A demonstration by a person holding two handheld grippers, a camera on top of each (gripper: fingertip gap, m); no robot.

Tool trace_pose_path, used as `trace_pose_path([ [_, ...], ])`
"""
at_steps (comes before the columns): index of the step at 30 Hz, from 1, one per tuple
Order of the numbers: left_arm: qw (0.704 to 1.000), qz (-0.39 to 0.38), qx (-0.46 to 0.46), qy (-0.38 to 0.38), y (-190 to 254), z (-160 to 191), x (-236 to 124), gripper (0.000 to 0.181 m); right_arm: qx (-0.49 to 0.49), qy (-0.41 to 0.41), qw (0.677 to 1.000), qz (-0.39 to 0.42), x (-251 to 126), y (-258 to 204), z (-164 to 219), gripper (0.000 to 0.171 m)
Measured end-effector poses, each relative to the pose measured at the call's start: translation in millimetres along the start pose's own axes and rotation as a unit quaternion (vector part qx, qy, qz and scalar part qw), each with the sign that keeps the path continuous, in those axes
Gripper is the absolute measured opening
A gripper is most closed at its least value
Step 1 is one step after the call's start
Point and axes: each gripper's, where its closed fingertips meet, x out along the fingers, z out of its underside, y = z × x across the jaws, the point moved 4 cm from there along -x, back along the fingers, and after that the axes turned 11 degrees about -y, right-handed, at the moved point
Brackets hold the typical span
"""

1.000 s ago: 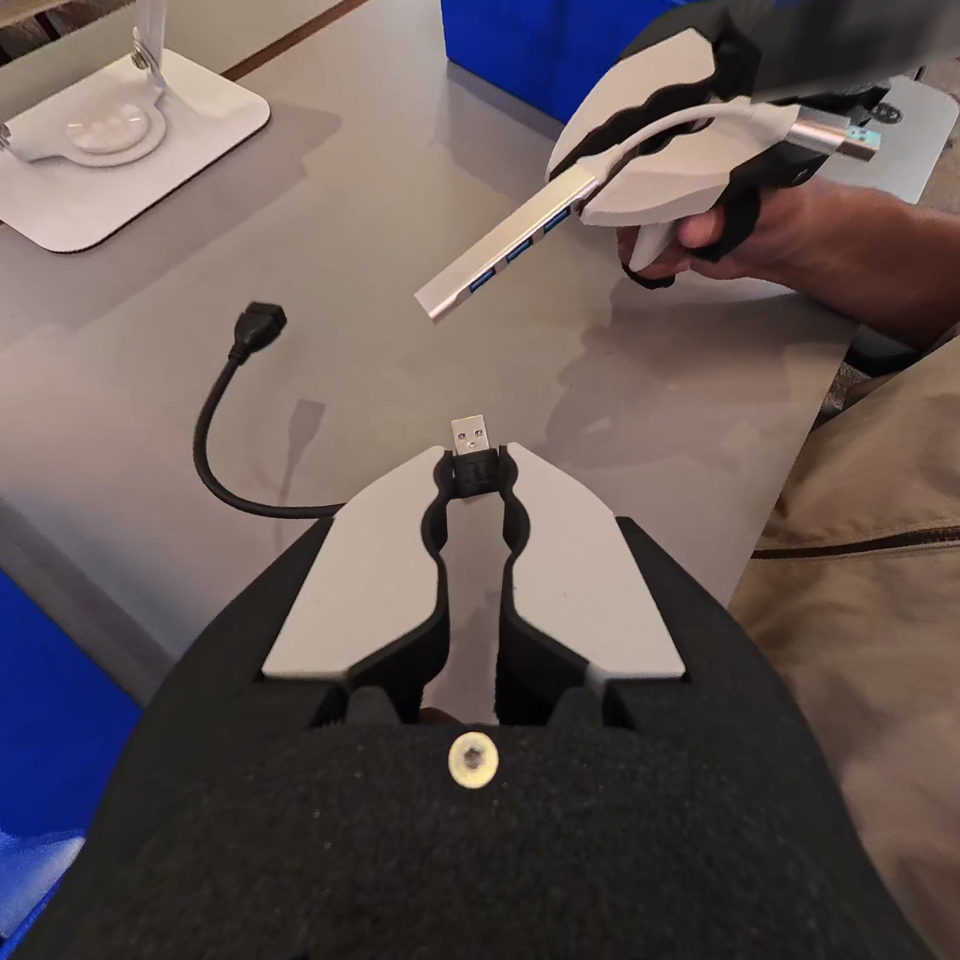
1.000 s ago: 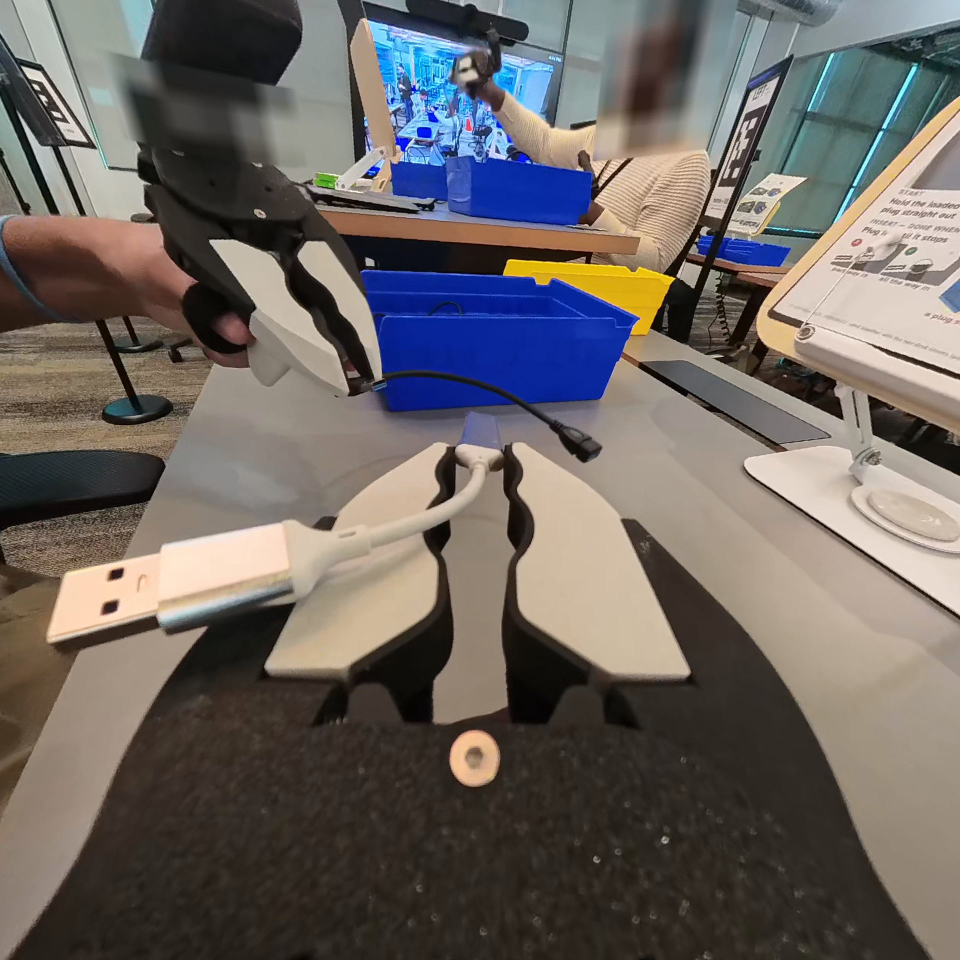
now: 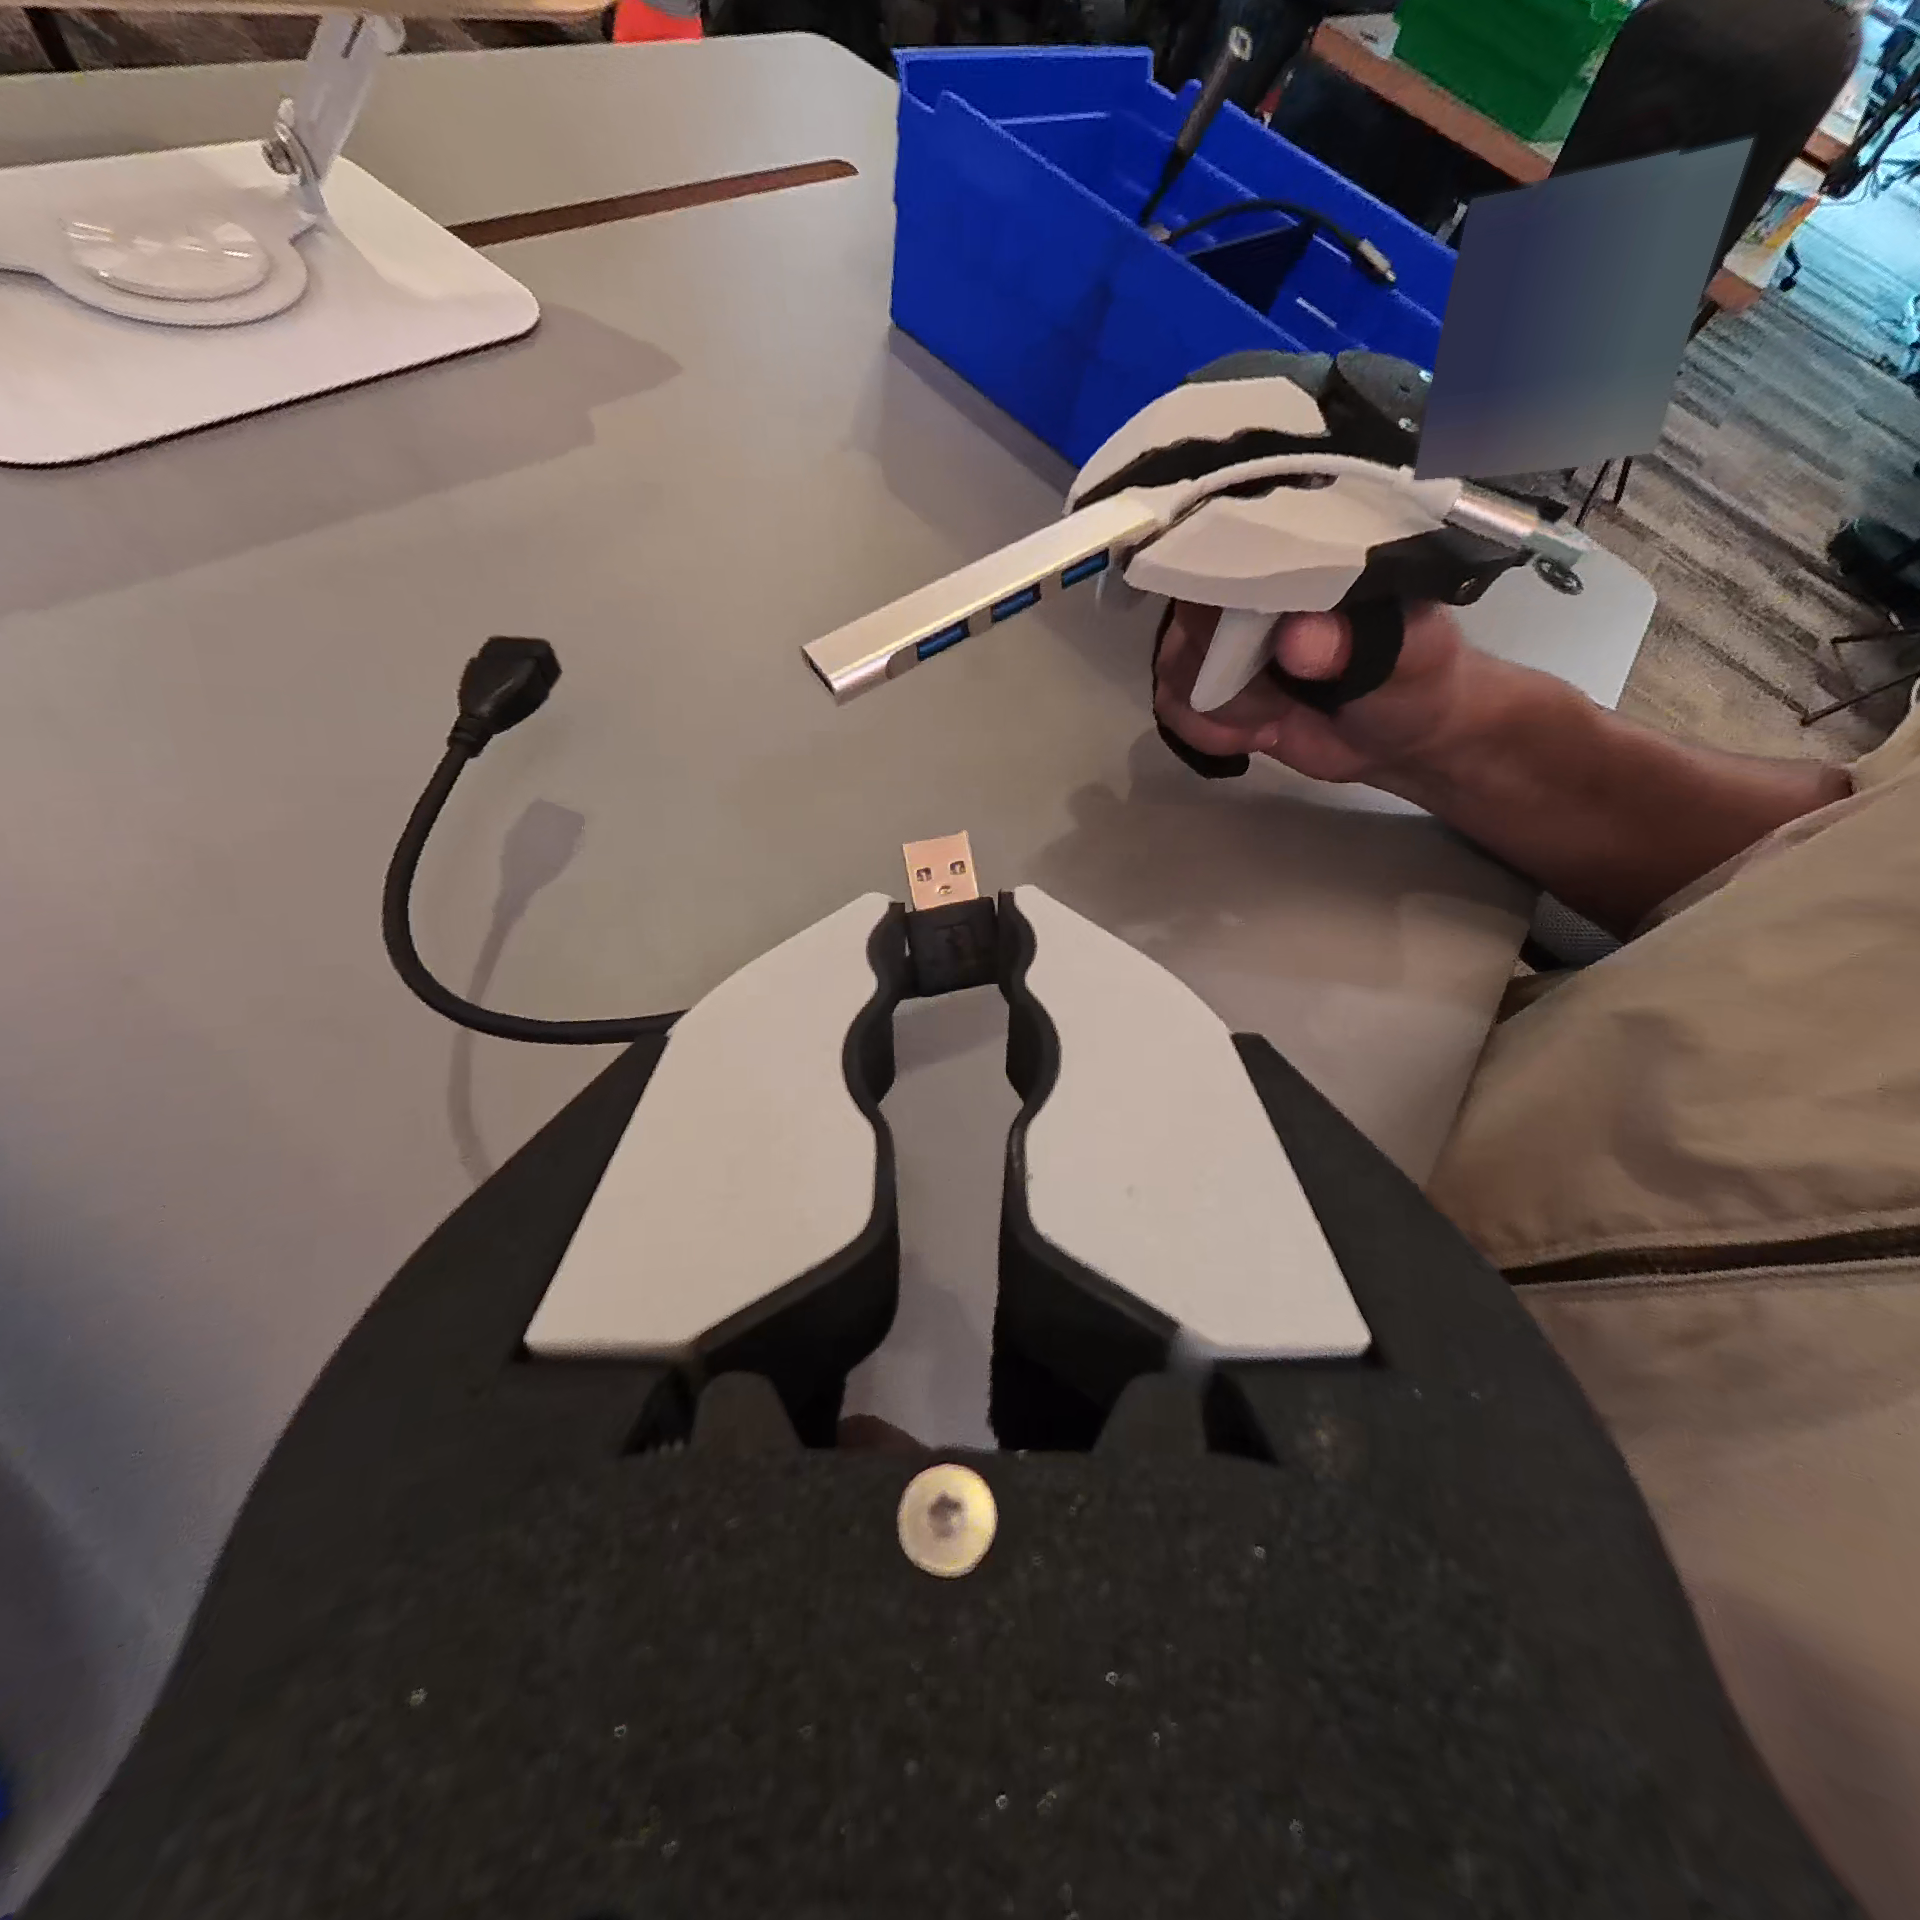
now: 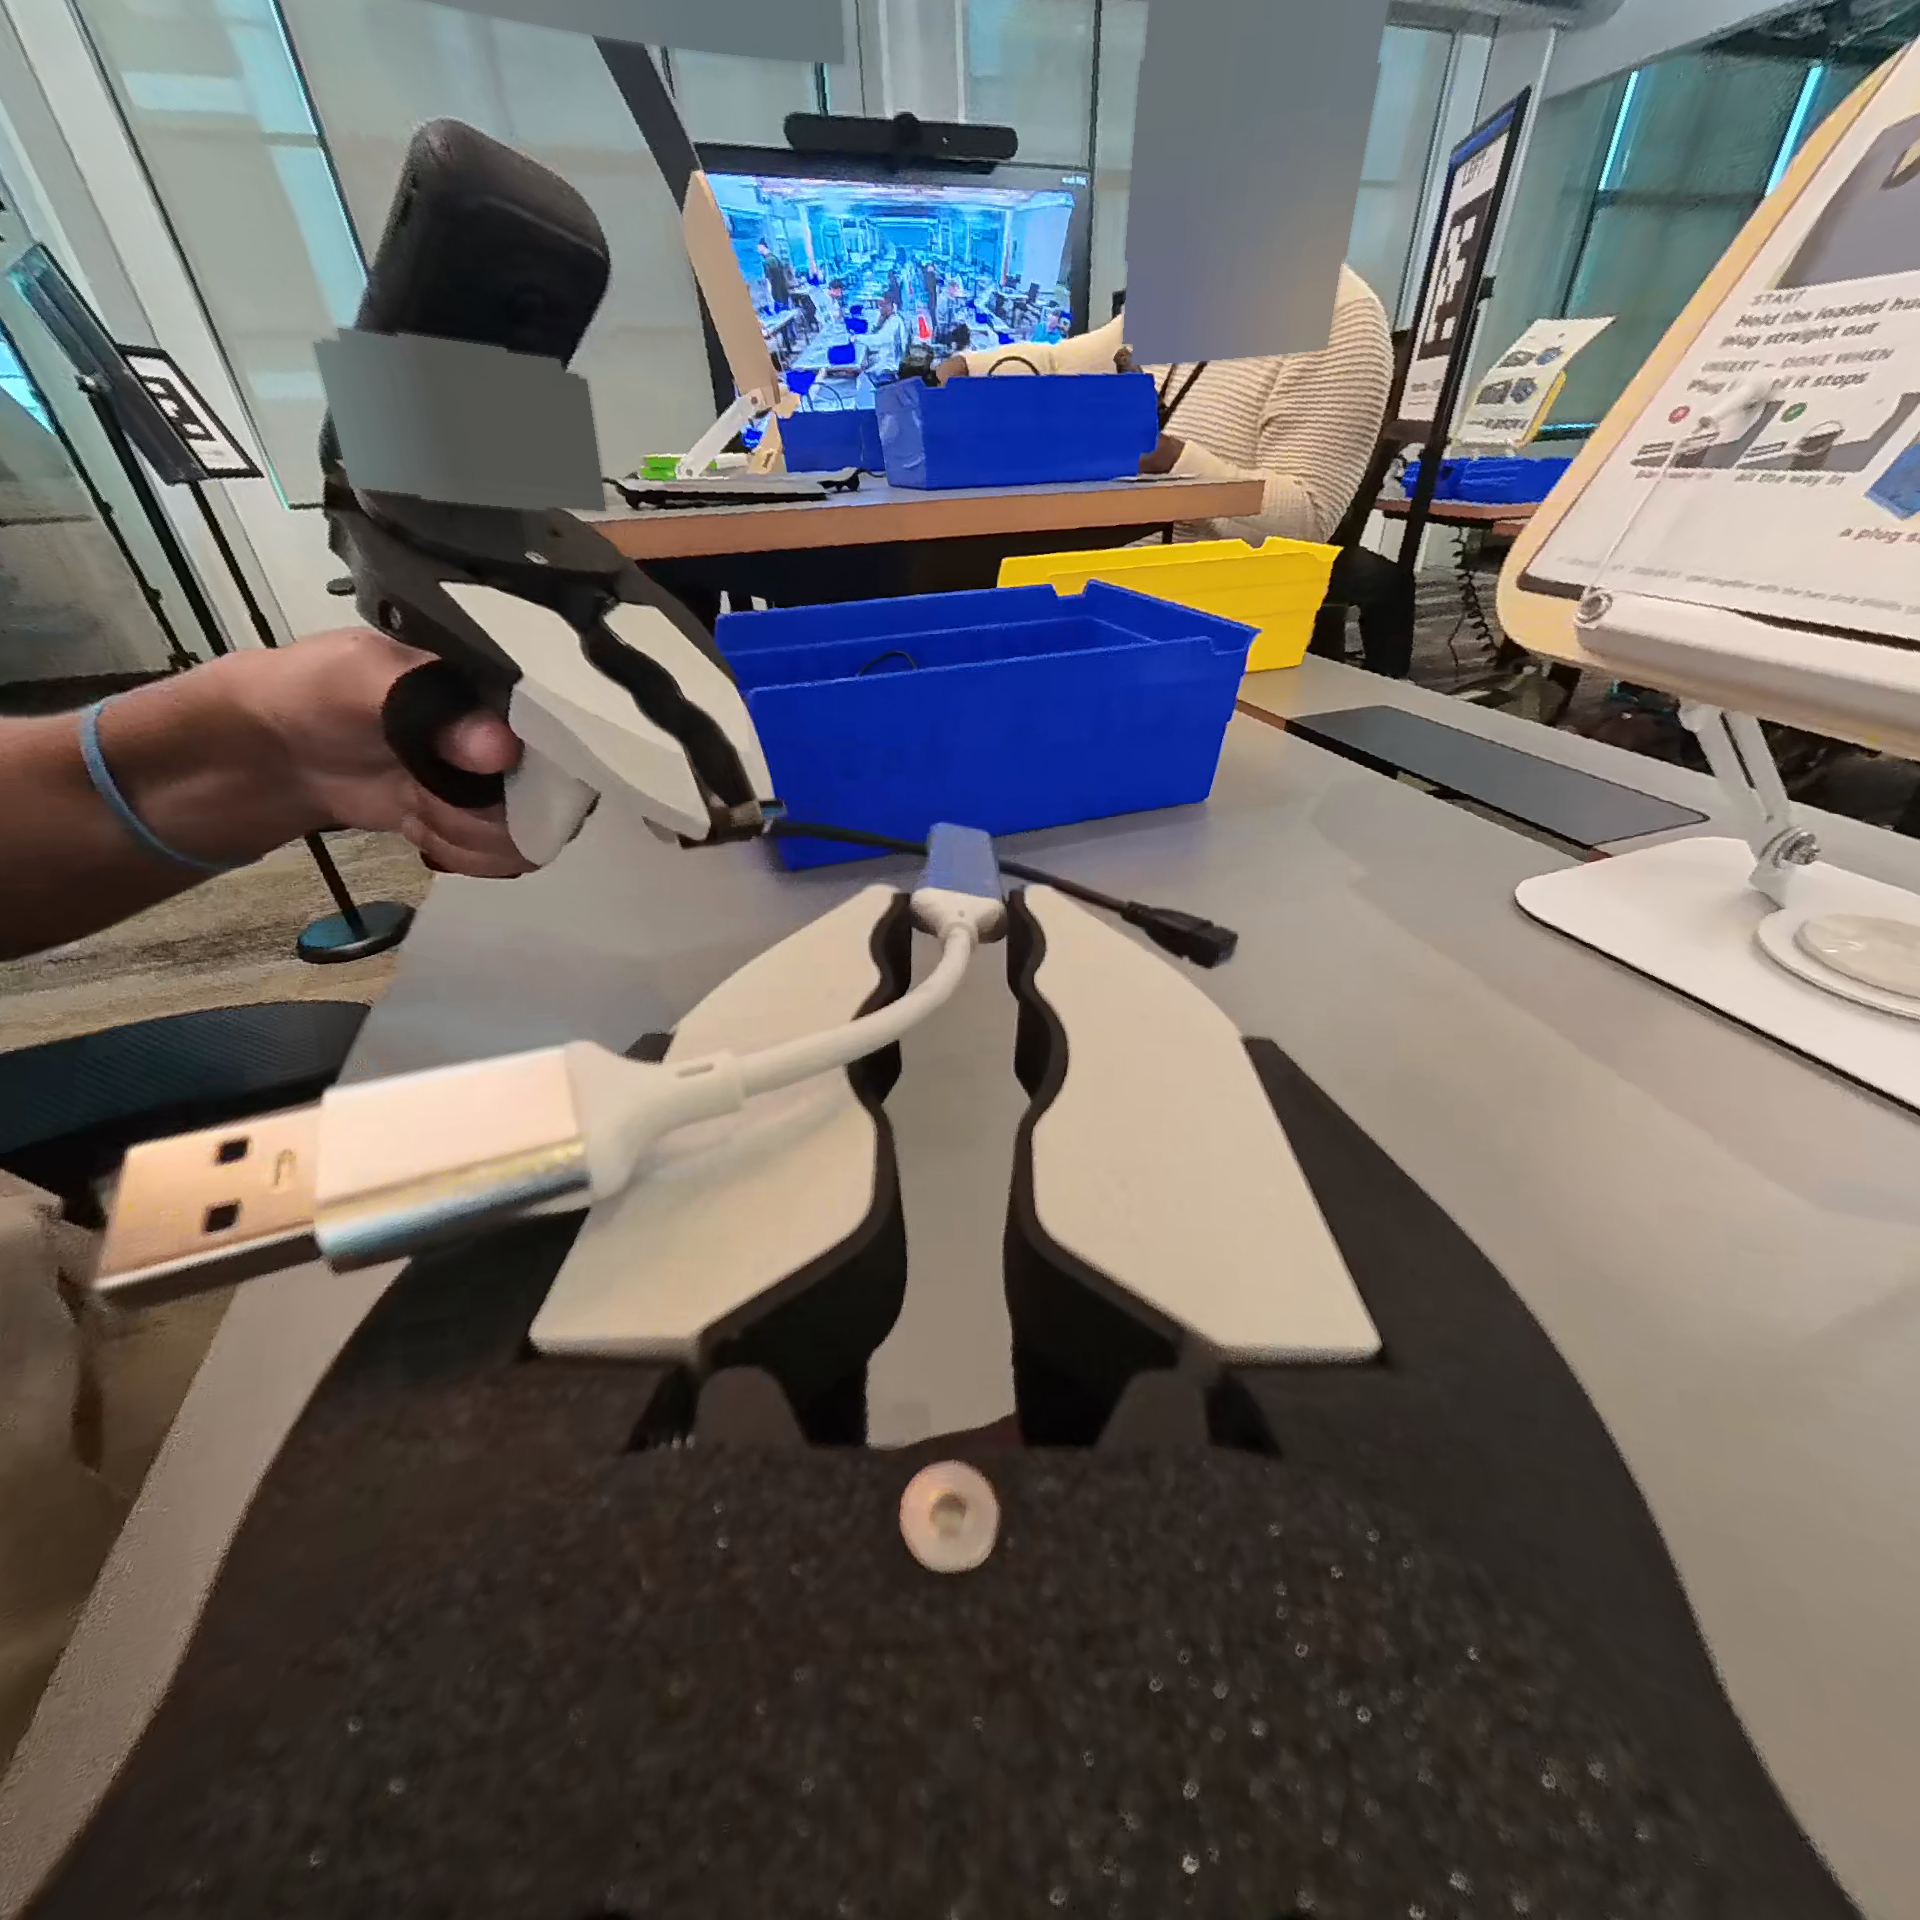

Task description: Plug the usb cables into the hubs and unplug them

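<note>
On the grey table (image 3: pixel 312 582): blue bin (image 3: pixel 1039 312) at the far edge, white stand base (image 3: pixel 260 343) well apart from it.
Hub (image 3: pixel 977 603): held in the air above the table, clamped at its cable end by the right gripper (image 4: pixel 958 902); side ports are seen facing the left wrist camera.
Hub lead: short white pigtail, plug (image 4: pixel 343 1174) draped loose over one finger.
Cable (image 3: pixel 436 914): black, soft, female end (image 3: pixel 509 675) lying on the table.
USB plug (image 3: pixel 943 871): pinched by its black housing in the left gripper (image 3: pixel 951 925), metal tip left free, well apart from the hub.
Handling: judged light, rigid, slippery metal; plug best taken by the housing, hub by its end.
Writing: instruction sheet on the stand is noted, not transcribed; no brand legible.
</note>
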Motion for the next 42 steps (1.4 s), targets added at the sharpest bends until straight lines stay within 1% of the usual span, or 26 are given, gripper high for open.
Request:
trace_pose_path([
  [3,1.000,-0.015,0.007,-0.014,-4.0,4.1,2.0,0.016,-0.003,-0.013,1.000,0.010,1.6,3.6,5.0,0.018],
  [5,0.997,-0.059,0.022,-0.050,-12.0,12.0,7.5,0.016,-0.015,-0.028,0.999,0.023,3.4,5.4,9.2,0.018],
  [7,0.990,-0.095,0.032,-0.103,-21.4,24.1,16.9,0.016,-0.031,-0.044,0.998,0.035,5.3,6.2,12.7,0.018],
  [10,0.981,-0.124,0.045,-0.144,-28.6,34.0,29.5,0.016,-0.044,-0.054,0.997,0.045,6.7,6.4,14.2,0.018],
  [11,0.981,-0.119,0.050,-0.142,-26.4,33.0,32.1,0.016,-0.046,-0.056,0.996,0.048,6.7,6.6,14.6,0.018],
  [13,0.991,-0.054,0.029,-0.122,-13.0,25.9,34.5,0.016,-0.049,-0.057,0.996,0.053,5.9,7.4,14.8,0.018],
  [15,0.997,0.017,0.011,-0.080,-0.7,14.5,30.3,0.016,-0.050,-0.055,0.995,0.059,3.6,9.4,13.9,0.018],
  [17,0.992,0.120,-0.038,-0.023,11.1,1.5,19.9,0.016,-0.050,-0.052,0.995,0.068,-0.2,12.7,12.2,0.018],
  [19,0.964,0.243,-0.087,0.056,22.5,-13.1,4.5,0.016,-0.050,-0.045,0.995,0.078,-5.2,16.4,9.2,0.017],
  [21,0.917,0.355,-0.138,0.117,27.3,-22.3,-9.0,0.016,-0.045,-0.032,0.995,0.085,-11.1,19.8,4.7,0.018],
  [22,0.892,0.394,-0.167,0.143,23.6,-24.3,-12.5,0.016,-0.042,-0.024,0.995,0.087,-14.1,21.2,2.1,0.018],
  [24,0.851,0.444,-0.227,0.164,8.6,-20.1,-9.7,0.016,-0.036,-0.012,0.995,0.088,-18.7,23.0,-2.3,0.017],
  [26,0.832,0.449,-0.282,0.166,-10.9,-8.9,1.6,0.015,-0.036,-0.009,0.995,0.090,-20.8,23.3,-4.4,0.018],
  [27,0.831,0.445,-0.295,0.158,-17.1,-2.2,7.2,0.015,-0.038,-0.009,0.995,0.090,-21.2,23.0,-4.6,0.018],
  [29,0.847,0.418,-0.299,0.134,-24.7,9.5,15.6,0.016,-0.040,-0.010,0.995,0.089,-20.7,21.6,-4.3,0.018],
  [31,0.865,0.389,-0.293,0.117,-29.2,15.2,17.2,0.016,-0.041,-0.013,0.995,0.087,-19.4,20.3,-3.6,0.018],
  [33,0.877,0.368,-0.290,0.104,-33.4,18.2,15.6,0.016,-0.043,-0.014,0.995,0.085,-18.0,19.2,-3.4,0.018],
  [35,0.891,0.355,-0.276,0.066,-32.7,23.7,15.6,0.016,-0.044,-0.015,0.995,0.083,-16.8,18.4,-3.4,0.018],
  [36,0.902,0.335,-0.268,0.052,-34.7,26.9,15.9,0.020,-0.044,-0.016,0.995,0.083,-16.3,18.1,-3.3,0.018],
  [38,0.923,0.291,-0.252,0.025,-40.3,33.0,16.2,0.033,-0.044,-0.017,0.995,0.082,-15.7,17.6,-2.9,0.018],
  [42,0.947,0.240,-0.212,0.006,-35.3,32.6,15.4,0.042,-0.047,-0.021,0.995,0.082,-14.3,17.3,-1.7,0.018],
])
